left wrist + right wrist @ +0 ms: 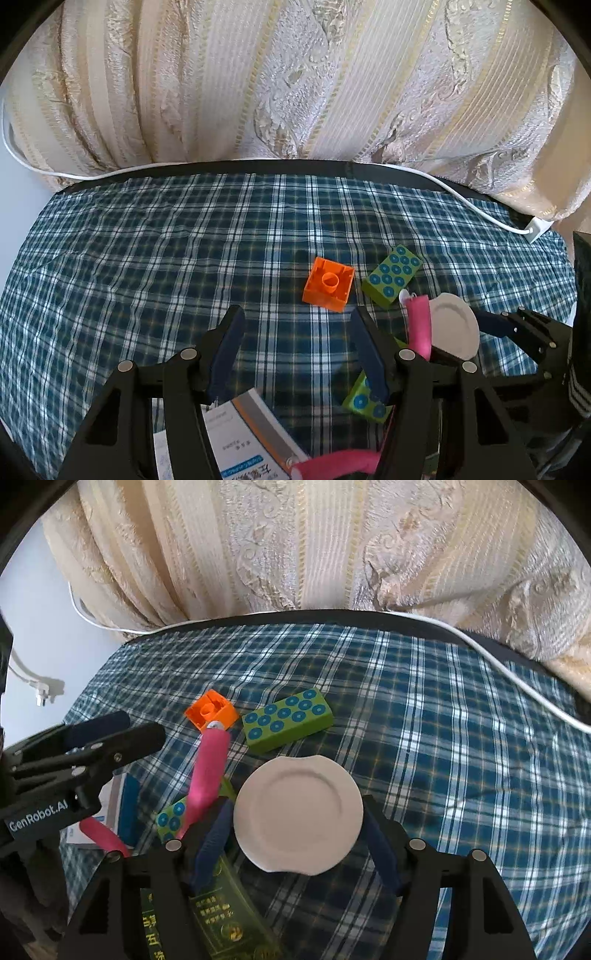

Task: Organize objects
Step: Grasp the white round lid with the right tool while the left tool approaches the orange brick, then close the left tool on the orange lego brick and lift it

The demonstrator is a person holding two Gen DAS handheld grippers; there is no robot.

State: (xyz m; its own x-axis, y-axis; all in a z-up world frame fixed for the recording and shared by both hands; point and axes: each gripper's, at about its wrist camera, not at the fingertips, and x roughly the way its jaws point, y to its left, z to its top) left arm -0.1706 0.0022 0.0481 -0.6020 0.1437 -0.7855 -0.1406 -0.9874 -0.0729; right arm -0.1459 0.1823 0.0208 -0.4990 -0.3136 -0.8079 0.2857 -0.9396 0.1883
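Checked cloth [147, 266] clear on the left, blocks [328, 284], plate [299, 814] perhaps crowding the right

You are working in a home, most likely a living room or bedroom. A heavy cream brocade curtain [295, 81] with gold stripes hangs behind the table [147, 258], which is dressed in a blue and white checked cloth. A white charging cable [517, 679] trails along its far edge, and toy building blocks [288, 720] lie scattered about.
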